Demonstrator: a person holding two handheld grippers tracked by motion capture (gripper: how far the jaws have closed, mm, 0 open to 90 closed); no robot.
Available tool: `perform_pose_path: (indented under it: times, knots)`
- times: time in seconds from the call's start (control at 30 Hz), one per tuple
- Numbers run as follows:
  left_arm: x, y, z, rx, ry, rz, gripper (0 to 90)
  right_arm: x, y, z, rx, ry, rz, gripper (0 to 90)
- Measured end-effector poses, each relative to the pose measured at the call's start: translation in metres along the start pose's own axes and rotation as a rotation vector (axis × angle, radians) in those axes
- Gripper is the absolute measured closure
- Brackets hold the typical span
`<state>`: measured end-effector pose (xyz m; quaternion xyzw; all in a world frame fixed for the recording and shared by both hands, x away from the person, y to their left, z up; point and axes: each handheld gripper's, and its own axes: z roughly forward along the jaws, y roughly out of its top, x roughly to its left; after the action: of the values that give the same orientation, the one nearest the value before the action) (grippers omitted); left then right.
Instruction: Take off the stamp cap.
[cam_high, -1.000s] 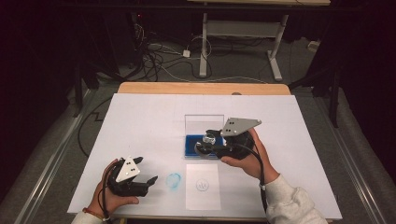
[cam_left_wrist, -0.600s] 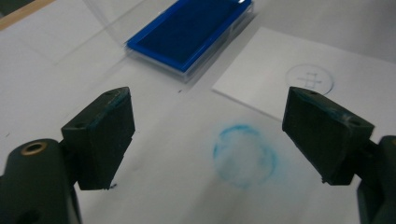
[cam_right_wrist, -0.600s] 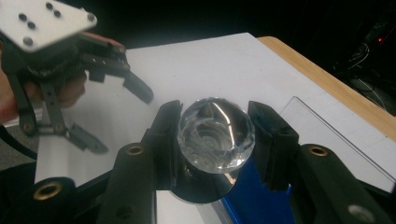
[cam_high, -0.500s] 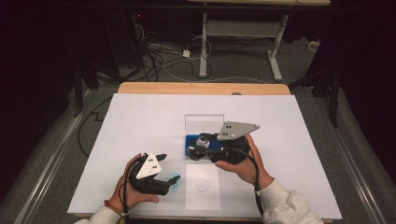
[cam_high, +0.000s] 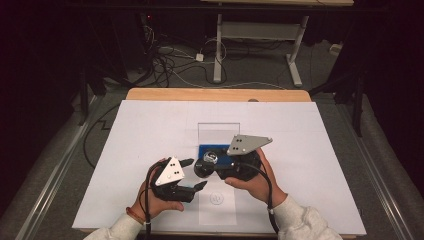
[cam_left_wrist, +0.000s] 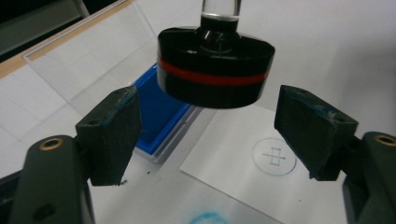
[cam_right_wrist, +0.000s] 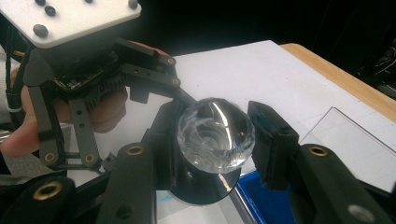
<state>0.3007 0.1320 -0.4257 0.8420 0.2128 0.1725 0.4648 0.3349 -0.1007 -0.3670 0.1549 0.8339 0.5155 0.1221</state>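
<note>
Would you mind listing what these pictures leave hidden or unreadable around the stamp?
- Stamp underside: faces away in the left gripper view, so its face is unseen.
- Round mark on the paper slip: too blurred to read.
- Blue ink pad: partly covered by the right gripper in the high view.

The high view looks forward and down over the whole counter (cam_high: 310, 130). Both gripper views sit close, sharing the black stamp (cam_left_wrist: 215, 70) and blue pad (cam_left_wrist: 161, 112).
</note>
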Motion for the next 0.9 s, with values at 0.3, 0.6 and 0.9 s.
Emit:
perform_pose_path:
  times: [0.3, 0.6, 0.9]
  knots:
    - [-0.001, 0.005, 0.016, 0.001, 0.003, -0.020, 24.0, 0.002, -0.001, 0.002, -0.003, 0.008, 0.005, 57.3]
    - [-0.004, 0.004, 0.019, 0.037, 0.027, 0.029, 35.8, 0.000, -0.003, 0.004, 0.013, 0.016, 0.015, 57.3]
    - [-0.004, 0.005, 0.019, 0.067, 0.054, 0.050, 36.7, 0.001, -0.004, 0.006, 0.019, 0.012, 0.008, 57.3]
